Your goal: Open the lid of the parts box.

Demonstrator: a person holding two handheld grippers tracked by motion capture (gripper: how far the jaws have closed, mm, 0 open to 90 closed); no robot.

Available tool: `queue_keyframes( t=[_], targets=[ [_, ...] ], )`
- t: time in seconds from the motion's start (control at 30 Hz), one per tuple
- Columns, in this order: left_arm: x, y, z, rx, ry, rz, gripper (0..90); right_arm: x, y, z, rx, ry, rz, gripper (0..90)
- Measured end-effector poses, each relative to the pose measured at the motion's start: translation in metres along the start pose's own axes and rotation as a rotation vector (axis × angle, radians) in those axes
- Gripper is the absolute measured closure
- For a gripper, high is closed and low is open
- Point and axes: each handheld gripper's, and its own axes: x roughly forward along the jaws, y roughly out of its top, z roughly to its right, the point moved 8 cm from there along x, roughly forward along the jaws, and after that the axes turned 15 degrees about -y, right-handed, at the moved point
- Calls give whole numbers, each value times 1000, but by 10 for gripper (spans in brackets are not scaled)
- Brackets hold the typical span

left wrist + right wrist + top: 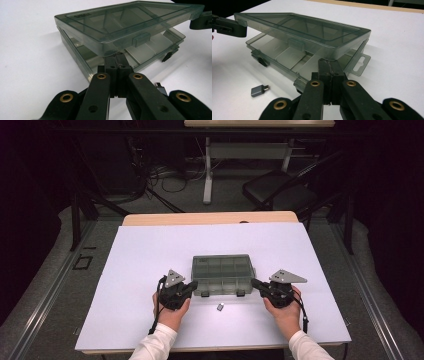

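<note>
On the white table (pixel 150 270), near its middle, sits a smoky clear compartment box (pixel 222 274), its long axis running left to right across the table and its latch side facing the person. Its lid (pixel 130 22) is lifted at the front, hinged along the far edge, so the opening faces the person. The left gripper (pixel 192 285) has its jaws pressed together, tips under the lid's front left corner; the right gripper (pixel 254 283) is closed the same way under the front right corner. From above the lid gap is hard to make out; the gripper views show it plainly, with the dividers inside the tray (pixel 287 56). The right gripper view also shows a small grey adapter (pixel 258 90) lying on the table just before the box, apart from it.
</note>
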Motion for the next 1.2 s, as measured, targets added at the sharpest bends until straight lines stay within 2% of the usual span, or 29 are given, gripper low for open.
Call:
queue_keyframes(
  t=[0.17, 0.3, 0.4, 0.53, 0.7, 0.87, 1.03, 1.13, 1.2],
  targets=[
    [-2, 3, -1, -9, 3, 17, 900, 0, 4, 0, 18, -2, 12, 900],
    [-4, 6, -1, -12, 9, 28, 900, -1, 7, -1, -3, -13, 19, 900],
    [-5, 9, -1, -15, 9, 34, 900, -3, 10, -2, 1, -17, 25, 900],
    [-3, 23, 1, -27, 15, 45, 900, -1, 19, -3, 4, -33, 37, 900],
    [-3, 46, -1, -19, 38, 74, 900, 3, 35, -5, 9, -55, 61, 900],
    [-7, 62, -5, -12, 52, 98, 900, 8, 52, -4, 19, -74, 81, 900],
    [-6, 71, -8, -7, 68, 113, 900, 14, 68, -3, 35, -90, 105, 900],
    [-6, 77, -10, -1, 84, 127, 900, 17, 74, -1, 29, -103, 103, 900],
    [-6, 81, -12, -11, 88, 140, 900, 19, 77, 0, 26, -110, 108, 900]
  ],
)
